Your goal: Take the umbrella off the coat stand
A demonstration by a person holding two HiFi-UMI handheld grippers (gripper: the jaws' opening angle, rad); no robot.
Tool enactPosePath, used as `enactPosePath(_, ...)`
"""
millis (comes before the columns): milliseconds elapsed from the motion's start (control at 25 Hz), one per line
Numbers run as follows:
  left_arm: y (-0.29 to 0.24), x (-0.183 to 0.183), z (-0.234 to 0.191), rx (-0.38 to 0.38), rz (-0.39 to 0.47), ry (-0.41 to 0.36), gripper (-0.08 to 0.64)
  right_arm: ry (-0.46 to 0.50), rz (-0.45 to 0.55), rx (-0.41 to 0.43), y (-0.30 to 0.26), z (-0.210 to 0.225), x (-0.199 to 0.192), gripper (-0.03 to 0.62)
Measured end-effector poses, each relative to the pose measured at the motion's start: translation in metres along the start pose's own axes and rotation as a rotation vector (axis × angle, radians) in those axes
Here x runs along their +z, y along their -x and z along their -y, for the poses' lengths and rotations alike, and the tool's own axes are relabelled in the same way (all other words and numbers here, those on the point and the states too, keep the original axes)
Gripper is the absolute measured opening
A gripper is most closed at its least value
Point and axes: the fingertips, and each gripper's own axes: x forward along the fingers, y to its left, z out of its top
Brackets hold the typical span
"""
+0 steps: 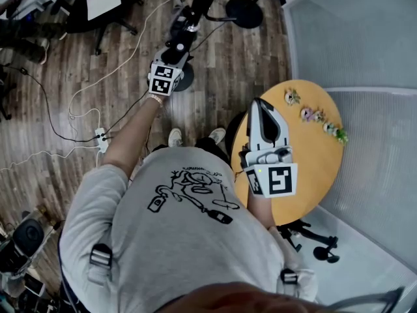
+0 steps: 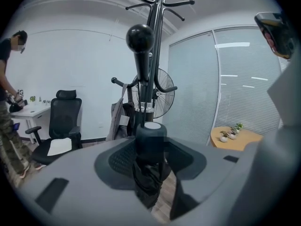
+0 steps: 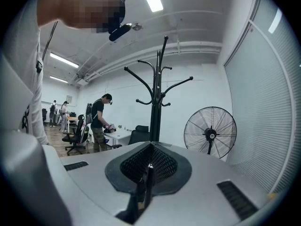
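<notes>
The umbrella (image 2: 149, 173), folded and black, stands upright just in front of the coat stand (image 2: 156, 55). In the left gripper view it covers the foot of the stand's pole. We see the left gripper (image 1: 186, 34) clamped on it: both jaws press against its sides. A stubby dark cylinder with a pale top sits at jaw level, and bunched black fabric hangs below.

Above the jaws a round black knob (image 2: 139, 37) on a tapered neck rises close beside the pole, under the stand's curved upper hooks. We cannot tell whether this knob belongs to the umbrella, nor whether the umbrella touches the stand. In the head view the left arm is stretched out towards the stand.

The right gripper (image 3: 143, 187) has its jaws together with nothing between them. It is held well apart from the stand and faces it, so the pole and hooks rise in the middle of its view.

A standing fan (image 3: 210, 134) is just to the right of the stand and behind it. A round wooden table (image 1: 313, 162) with small potted plants (image 1: 306, 114) lies farther to the stand's right, and the right gripper hovers over it.

To the stand's left we see a black office chair (image 2: 63, 121), and farther left a person (image 3: 99, 121) bent over a white desk. A power strip (image 1: 101, 137) with cables lies on the wooden floor on that same side of the stand.
</notes>
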Motion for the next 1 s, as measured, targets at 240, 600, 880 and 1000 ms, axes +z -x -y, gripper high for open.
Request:
enactPosePath(240, 0.012, 0.006, 0.001, -0.005, 0.006, 0.013, 0.193, -0.001, 0.002, 0.002, 0.006, -0.005, -0.001, 0.015)
enactPosePath(600, 0.024, 0.012, 0.004, -0.012, 0.024, 0.015, 0.193, 0.002, 0.011, 0.009, 0.013, -0.012, 0.001, 0.015)
enactPosePath(880, 0.034, 0.015, 0.002, -0.010, 0.022, 0.018, 0.193, 0.005, 0.017, 0.002, 0.018, -0.013, 0.003, 0.014)
enactPosePath(1000, 0.037, 0.015, 0.005, -0.012, 0.020, 0.020, 0.193, 0.003, 0.018, 0.002, 0.020, -0.014, 0.003, 0.015)
